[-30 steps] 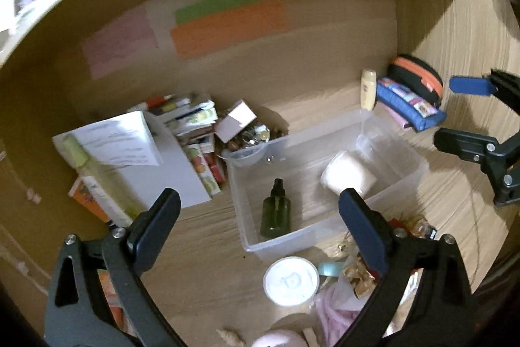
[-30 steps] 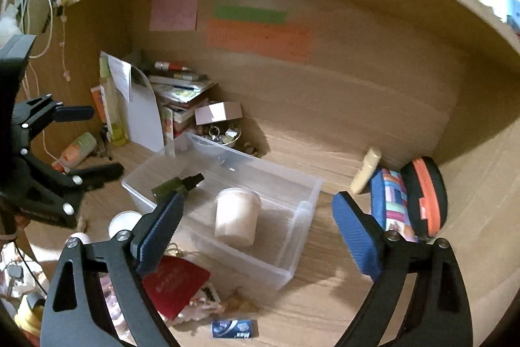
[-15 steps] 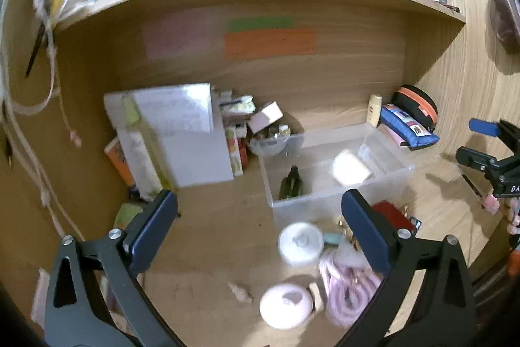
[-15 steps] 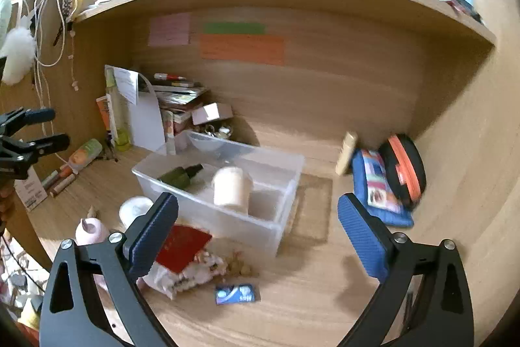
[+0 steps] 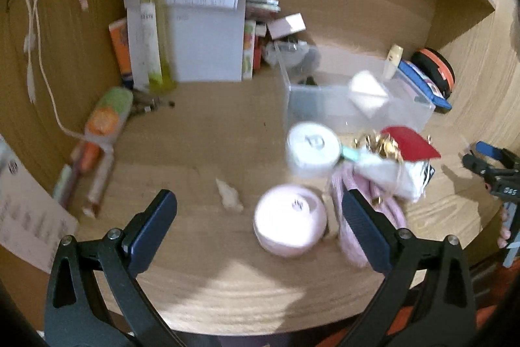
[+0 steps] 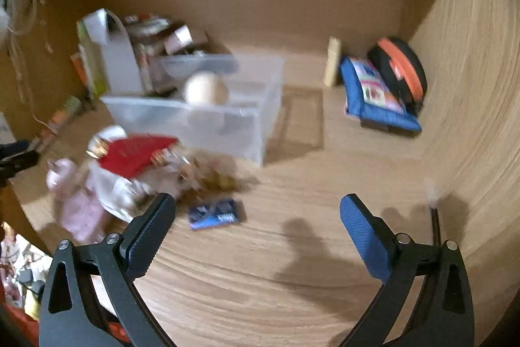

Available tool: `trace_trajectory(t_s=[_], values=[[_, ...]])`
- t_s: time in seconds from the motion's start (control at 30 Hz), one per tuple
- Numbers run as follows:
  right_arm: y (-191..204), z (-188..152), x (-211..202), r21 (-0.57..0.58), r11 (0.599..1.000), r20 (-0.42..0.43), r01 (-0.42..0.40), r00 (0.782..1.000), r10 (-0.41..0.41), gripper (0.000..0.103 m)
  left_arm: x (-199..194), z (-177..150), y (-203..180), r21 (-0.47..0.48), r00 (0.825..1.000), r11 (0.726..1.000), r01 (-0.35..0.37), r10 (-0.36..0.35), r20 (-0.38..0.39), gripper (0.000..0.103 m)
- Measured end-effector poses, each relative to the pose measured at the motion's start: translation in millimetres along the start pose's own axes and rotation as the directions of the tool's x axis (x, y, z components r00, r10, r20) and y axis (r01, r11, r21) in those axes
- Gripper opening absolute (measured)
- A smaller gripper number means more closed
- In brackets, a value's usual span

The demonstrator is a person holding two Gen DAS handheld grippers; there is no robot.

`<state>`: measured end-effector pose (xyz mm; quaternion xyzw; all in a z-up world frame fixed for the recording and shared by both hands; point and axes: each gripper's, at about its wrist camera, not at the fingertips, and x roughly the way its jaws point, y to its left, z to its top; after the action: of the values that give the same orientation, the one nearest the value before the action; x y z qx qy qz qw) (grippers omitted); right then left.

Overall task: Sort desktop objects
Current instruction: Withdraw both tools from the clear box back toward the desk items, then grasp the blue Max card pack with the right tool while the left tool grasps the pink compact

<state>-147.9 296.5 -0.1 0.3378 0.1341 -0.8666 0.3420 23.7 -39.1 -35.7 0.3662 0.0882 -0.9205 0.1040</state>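
My left gripper (image 5: 256, 200) is open low over the desk's front, with a pink round case (image 5: 289, 221) lying between its fingers but untouched. Behind it sit a white round jar (image 5: 312, 148), a pink coiled cable (image 5: 390, 210) and a red card (image 5: 409, 142) on a crumpled heap. The clear plastic bin (image 5: 325, 100) holds a cream jar (image 5: 367, 86). My right gripper (image 6: 257, 199) hangs over bare wood, its jaws still opening wide with nothing between them. A blue packet (image 6: 216, 213) lies just left of it, beside the red card (image 6: 136, 152) and the bin (image 6: 195, 119).
A blue pencil case (image 6: 373, 96) and a black-and-orange round case (image 6: 399, 70) lean in the back right corner. Papers and a tall yellow bottle (image 5: 152, 28) stand at the back left, with tubes (image 5: 104, 119) along the left wall. A small shell (image 5: 230, 195) lies near my left fingers.
Both grippers have sunk and drawn back toward the desk's front edge, rolling a little. The bin has receded; the pink case and blue packet now lie close. Right jaws spread slightly wider.
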Motion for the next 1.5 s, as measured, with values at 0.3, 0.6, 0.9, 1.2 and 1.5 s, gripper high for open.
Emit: trace_trajectory(t_s=[0.3,0.6,0.9,1.2,1.5], values=[[6,-19,32,-0.003,0.996,-0.108,-0.092,0.990,0.091,0.101,28,-24,-5,-0.014,0.995,1.000,0.008,-0.010,-0.103,0.103],[17,-23,54,-0.043,0.993,-0.153,-0.110,0.983,0.102,0.101,49,-28,-8,-0.009,0.991,1.000,-0.002,0.001,-0.133,0.103],[17,-17,69,-0.039,0.995,-0.172,-0.091,0.982,0.083,0.094,60,-21,-12,-0.005,0.992,1.000,-0.009,0.008,-0.122,0.102],[21,-17,68,-0.073,0.995,-0.145,-0.063,0.988,0.052,0.076,63,-20,-22,0.044,0.995,0.998,-0.044,0.048,-0.086,0.081],[21,-16,64,-0.090,0.993,-0.127,-0.078,0.990,0.066,0.045,59,-23,-21,0.071,0.999,0.997,-0.026,0.029,-0.038,0.063]])
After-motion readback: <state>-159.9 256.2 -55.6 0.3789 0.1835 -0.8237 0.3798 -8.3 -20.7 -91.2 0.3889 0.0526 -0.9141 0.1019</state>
